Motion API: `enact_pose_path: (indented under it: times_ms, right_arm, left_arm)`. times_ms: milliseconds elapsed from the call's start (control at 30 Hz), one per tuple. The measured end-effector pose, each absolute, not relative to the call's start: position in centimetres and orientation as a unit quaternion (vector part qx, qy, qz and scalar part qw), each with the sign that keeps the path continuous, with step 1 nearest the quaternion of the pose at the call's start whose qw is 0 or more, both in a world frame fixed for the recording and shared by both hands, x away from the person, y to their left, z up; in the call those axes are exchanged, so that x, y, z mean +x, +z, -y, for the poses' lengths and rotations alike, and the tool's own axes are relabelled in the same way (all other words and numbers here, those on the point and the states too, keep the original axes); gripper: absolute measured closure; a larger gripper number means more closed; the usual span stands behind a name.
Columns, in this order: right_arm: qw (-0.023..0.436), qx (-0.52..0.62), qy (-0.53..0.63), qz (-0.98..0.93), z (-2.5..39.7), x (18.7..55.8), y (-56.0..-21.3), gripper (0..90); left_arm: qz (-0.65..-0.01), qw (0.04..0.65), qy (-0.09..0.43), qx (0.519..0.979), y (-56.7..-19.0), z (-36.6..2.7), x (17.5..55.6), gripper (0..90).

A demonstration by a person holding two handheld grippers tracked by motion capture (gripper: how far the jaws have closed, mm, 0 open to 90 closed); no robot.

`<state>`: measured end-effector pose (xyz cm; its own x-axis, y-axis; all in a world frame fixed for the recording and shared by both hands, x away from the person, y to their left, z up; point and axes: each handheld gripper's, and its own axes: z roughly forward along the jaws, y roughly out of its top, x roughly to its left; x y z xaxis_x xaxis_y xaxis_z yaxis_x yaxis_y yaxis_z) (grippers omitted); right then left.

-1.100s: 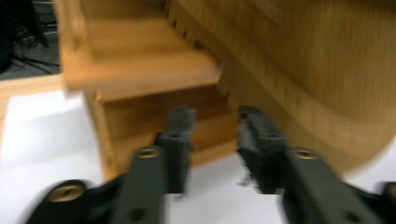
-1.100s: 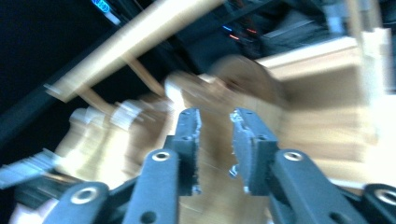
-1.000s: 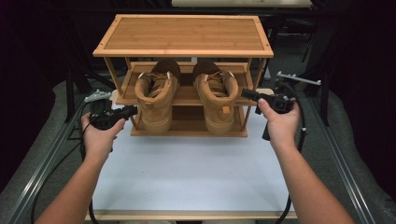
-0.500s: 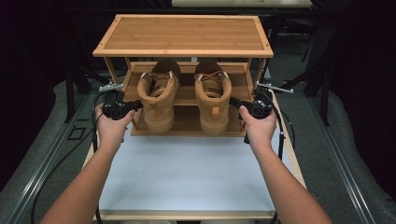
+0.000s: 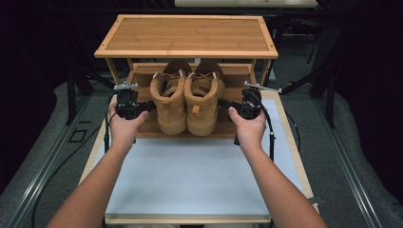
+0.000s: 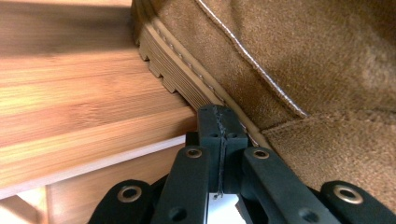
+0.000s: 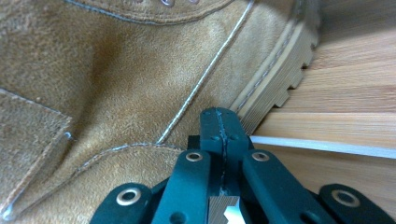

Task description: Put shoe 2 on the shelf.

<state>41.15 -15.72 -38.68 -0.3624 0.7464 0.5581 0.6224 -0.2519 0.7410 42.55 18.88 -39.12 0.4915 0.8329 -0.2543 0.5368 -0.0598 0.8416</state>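
Two tan suede boots stand side by side, touching, on the lower shelf (image 5: 142,129) of a bamboo shoe rack. My left gripper (image 5: 151,105) is shut with nothing between its jaws, its tip against the outer side of the left boot (image 5: 170,102). In the left gripper view the closed tip (image 6: 219,122) meets the left boot (image 6: 317,70) just above its ridged sole. My right gripper (image 5: 221,101) is shut too, pressed on the outer side of the right boot (image 5: 202,102). The right gripper view has its tip (image 7: 220,123) on the right boot's suede (image 7: 116,70) near the sole.
The rack's top shelf (image 5: 185,35) overhangs the boots, with side posts close outside each gripper. A white table surface (image 5: 190,175) stretches in front of the rack. Dark floor and metal stands surround the table. Cables trail from both grippers.
Both grippers have moved inward, and the two boots, formerly apart, have slid together to the middle of the shelf until they touch.
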Motion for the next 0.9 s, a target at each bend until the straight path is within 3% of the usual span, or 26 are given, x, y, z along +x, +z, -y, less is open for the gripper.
enact_pose_path:
  times_ms: [100, 233, 500, 900]
  right_arm:
    - [0.038, 0.555, 0.578, -0.597, 16.1, 41.4, -39.0, 90.0]
    - [0.076, 0.555, 0.542, -0.626, 16.0, 41.5, -38.1, 90.0]
    - [0.088, 0.555, 0.534, -0.632, 15.8, 41.4, -38.2, 90.0]
    - [0.072, 0.546, 0.519, -0.654, 16.3, 39.9, -38.8, 90.0]
  left_arm:
    - [-0.482, 0.497, 0.140, 0.708, -39.1, -19.1, 42.7, 90.0]
    - [-0.479, 0.505, 0.131, 0.706, -39.0, -19.0, 42.5, 90.0]
    - [-0.477, 0.496, 0.127, 0.715, -39.4, -19.2, 42.5, 90.0]
    - [-0.463, 0.492, 0.101, 0.731, -39.9, -19.9, 40.4, 87.5]
